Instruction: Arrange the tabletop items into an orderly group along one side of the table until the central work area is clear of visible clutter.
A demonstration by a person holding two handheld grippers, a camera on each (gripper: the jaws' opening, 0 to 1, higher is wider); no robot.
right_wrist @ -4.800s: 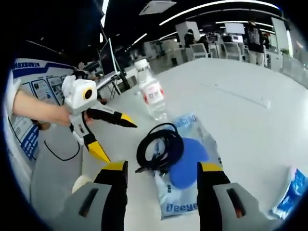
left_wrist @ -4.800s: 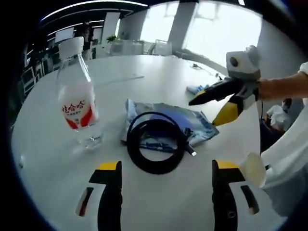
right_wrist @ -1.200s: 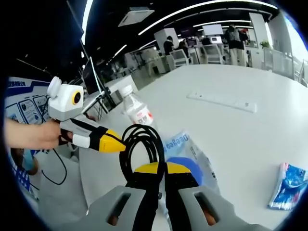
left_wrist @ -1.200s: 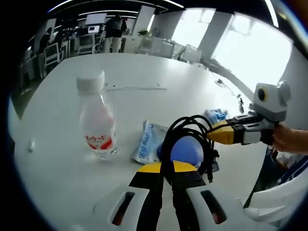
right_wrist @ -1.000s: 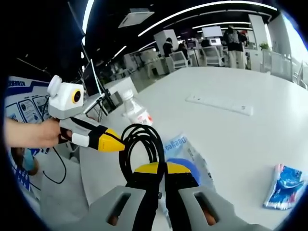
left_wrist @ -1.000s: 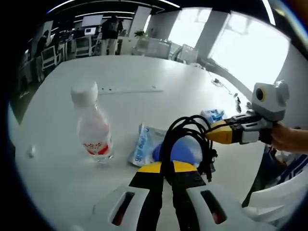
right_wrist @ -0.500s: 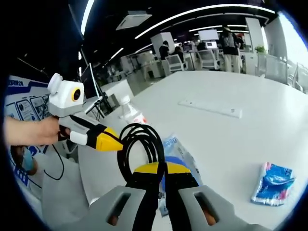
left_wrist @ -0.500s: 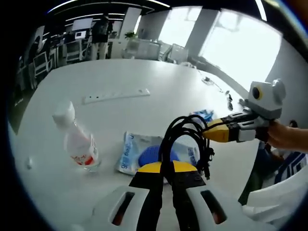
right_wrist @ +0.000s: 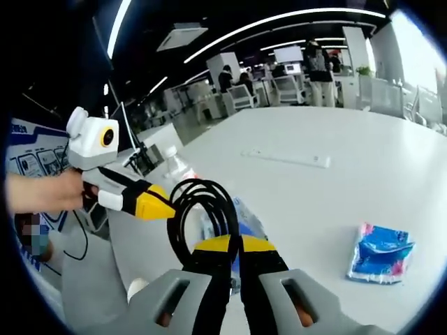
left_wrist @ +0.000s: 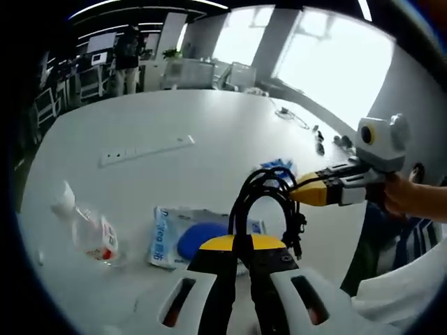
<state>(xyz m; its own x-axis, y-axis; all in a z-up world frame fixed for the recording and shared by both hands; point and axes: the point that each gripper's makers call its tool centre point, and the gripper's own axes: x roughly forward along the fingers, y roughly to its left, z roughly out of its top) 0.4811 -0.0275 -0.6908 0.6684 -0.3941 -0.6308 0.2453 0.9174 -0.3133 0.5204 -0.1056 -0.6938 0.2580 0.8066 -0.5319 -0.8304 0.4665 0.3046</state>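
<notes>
A black coiled cable (left_wrist: 241, 206) hangs above the white table (left_wrist: 174, 118), held from two sides. My left gripper (left_wrist: 243, 241) is shut on its near side. My right gripper (left_wrist: 302, 195) comes in from the right with yellow tips and is shut on the loop's far side. In the right gripper view, the right gripper (right_wrist: 237, 242) clamps the cable (right_wrist: 225, 206), and the left gripper (right_wrist: 164, 206) pinches the loop from the left. Below lies a flat white-and-blue packet (left_wrist: 171, 234) (right_wrist: 248, 218). A clear water bottle (left_wrist: 91, 234) (right_wrist: 174, 164) with a red label stands beyond it.
A small blue wrapper (left_wrist: 276, 166) (right_wrist: 380, 255) lies on the table (right_wrist: 335, 195) apart from the packet. A white power strip (left_wrist: 143, 148) (right_wrist: 286, 157) lies further out. A person's hand (right_wrist: 49, 192) holds the left gripper. Chairs and desks stand beyond the table edge.
The cable, lying on the packet 4.8 s ago, is now lifted with both grippers shut on it. In the last second both cameras swung; the grip is unchanged.
</notes>
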